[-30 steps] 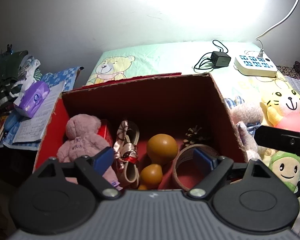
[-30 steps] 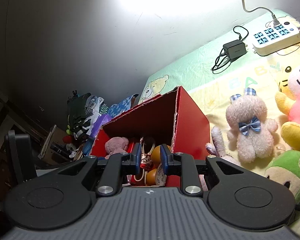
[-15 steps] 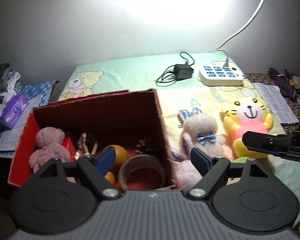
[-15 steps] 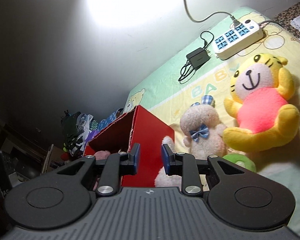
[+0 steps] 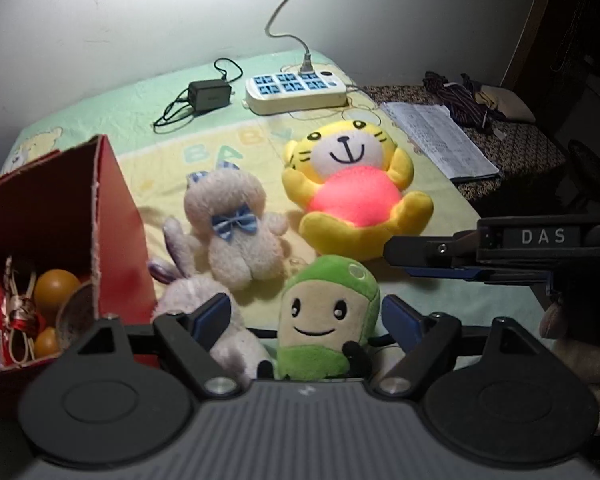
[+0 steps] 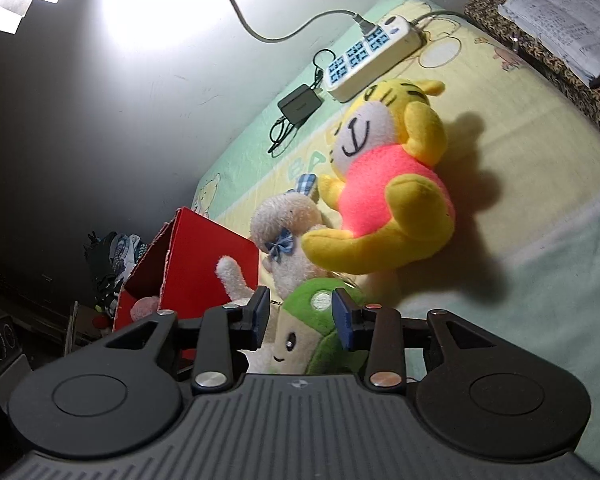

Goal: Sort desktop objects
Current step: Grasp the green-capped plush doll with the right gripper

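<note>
Both my grippers have swung off the red box (image 5: 116, 216) onto the plush toys: left gripper (image 5: 306, 314) jaws spread wide around the smiling green plush (image 5: 328, 316), right gripper (image 6: 300, 316) jaws parted over its cap, yellow tiger (image 5: 356, 192) lying beyond on the blanket (image 5: 220, 152).

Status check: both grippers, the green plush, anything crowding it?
Left gripper open, fingers either side of the green plush, no grip. Right gripper open, empty, over its head. Bunny plush crowds the left finger; red box close by.
</note>
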The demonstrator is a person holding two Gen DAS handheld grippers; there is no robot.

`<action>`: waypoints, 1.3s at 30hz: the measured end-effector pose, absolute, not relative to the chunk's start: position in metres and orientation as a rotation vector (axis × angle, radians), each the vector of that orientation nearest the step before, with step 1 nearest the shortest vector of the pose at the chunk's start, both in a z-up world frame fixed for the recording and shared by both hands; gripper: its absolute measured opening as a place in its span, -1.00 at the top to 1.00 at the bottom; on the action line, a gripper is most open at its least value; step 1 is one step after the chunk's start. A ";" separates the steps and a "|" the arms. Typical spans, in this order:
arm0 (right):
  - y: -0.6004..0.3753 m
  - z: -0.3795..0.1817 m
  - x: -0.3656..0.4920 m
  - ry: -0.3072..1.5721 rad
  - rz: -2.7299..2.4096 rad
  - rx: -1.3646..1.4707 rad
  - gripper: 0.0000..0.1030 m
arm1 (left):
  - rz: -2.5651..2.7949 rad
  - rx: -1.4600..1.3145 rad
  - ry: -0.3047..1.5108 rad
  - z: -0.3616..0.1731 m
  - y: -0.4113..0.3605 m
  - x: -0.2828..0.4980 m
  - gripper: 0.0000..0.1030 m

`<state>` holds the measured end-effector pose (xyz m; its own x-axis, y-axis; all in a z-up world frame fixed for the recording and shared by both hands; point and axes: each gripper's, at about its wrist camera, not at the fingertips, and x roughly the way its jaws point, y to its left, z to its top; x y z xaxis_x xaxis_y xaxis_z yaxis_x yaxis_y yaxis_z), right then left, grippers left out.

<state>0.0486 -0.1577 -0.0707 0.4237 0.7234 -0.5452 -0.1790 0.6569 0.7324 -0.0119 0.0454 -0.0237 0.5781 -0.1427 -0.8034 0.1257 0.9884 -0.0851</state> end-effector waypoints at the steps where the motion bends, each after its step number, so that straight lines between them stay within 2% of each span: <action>1: -0.160 -0.074 0.050 0.987 0.608 0.654 0.07 | -0.167 -0.017 0.955 -0.028 0.043 -0.009 -0.63; 3: -0.165 -0.082 0.054 1.007 0.611 0.688 -0.03 | -0.206 -0.017 0.968 -0.034 0.038 -0.006 -0.63; 14: -0.165 -0.112 0.065 1.119 0.646 0.742 -0.17 | -0.276 -0.056 1.065 -0.073 0.030 0.017 -0.72; 19: -0.154 -0.122 0.070 1.166 0.672 0.731 -0.17 | -0.268 -0.104 1.083 -0.083 0.036 0.025 -0.77; 23: -0.145 -0.129 0.071 1.191 0.696 0.737 -0.21 | -0.243 -0.129 1.116 -0.097 0.038 0.026 -0.76; 27: -0.143 -0.132 0.074 1.194 0.712 0.755 -0.16 | -0.230 -0.113 1.119 -0.095 0.036 0.022 -0.69; 28: -0.144 -0.133 0.075 1.195 0.726 0.763 0.00 | -0.224 -0.114 1.119 -0.094 0.036 0.022 -0.64; 29: -0.146 -0.133 0.075 1.196 0.740 0.775 0.05 | -0.222 -0.118 1.119 -0.092 0.036 0.021 -0.60; 39: -0.183 -0.108 0.060 1.124 0.738 0.723 0.07 | -0.354 -0.091 1.086 -0.072 0.001 0.005 -0.56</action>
